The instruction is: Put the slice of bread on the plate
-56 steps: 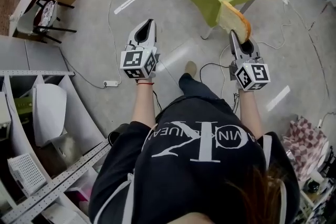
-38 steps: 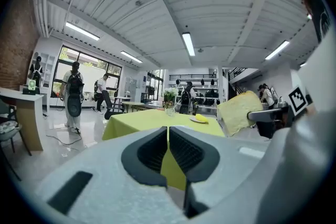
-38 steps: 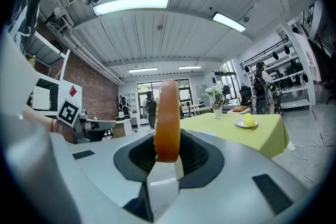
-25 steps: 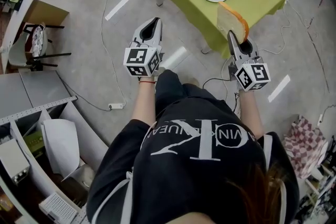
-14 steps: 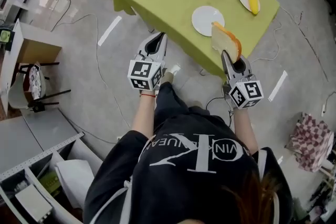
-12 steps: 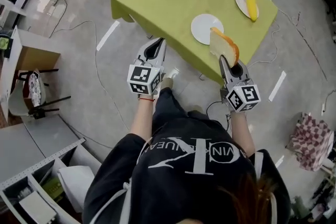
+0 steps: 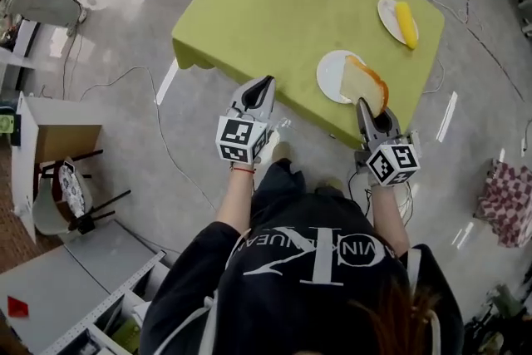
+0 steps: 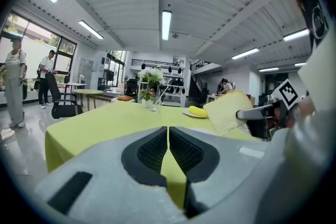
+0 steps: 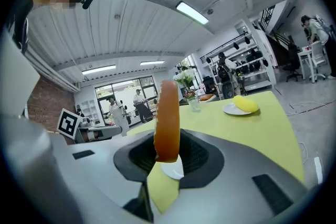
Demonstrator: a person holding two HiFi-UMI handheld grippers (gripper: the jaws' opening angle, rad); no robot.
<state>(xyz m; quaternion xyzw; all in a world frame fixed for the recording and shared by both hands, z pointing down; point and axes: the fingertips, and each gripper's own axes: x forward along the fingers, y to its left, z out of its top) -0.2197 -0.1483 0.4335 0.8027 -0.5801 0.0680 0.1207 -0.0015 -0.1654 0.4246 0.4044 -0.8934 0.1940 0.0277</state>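
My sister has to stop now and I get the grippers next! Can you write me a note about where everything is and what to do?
Left gripper: jaws together, empty, by the near edge of the green table.
Right gripper: shut on the slice of bread, which stands on edge.
The bread is in the air above the white plate.
Done: bread picked up and brought over the plate.
Left: lay it down on the plate, then open the jaws.
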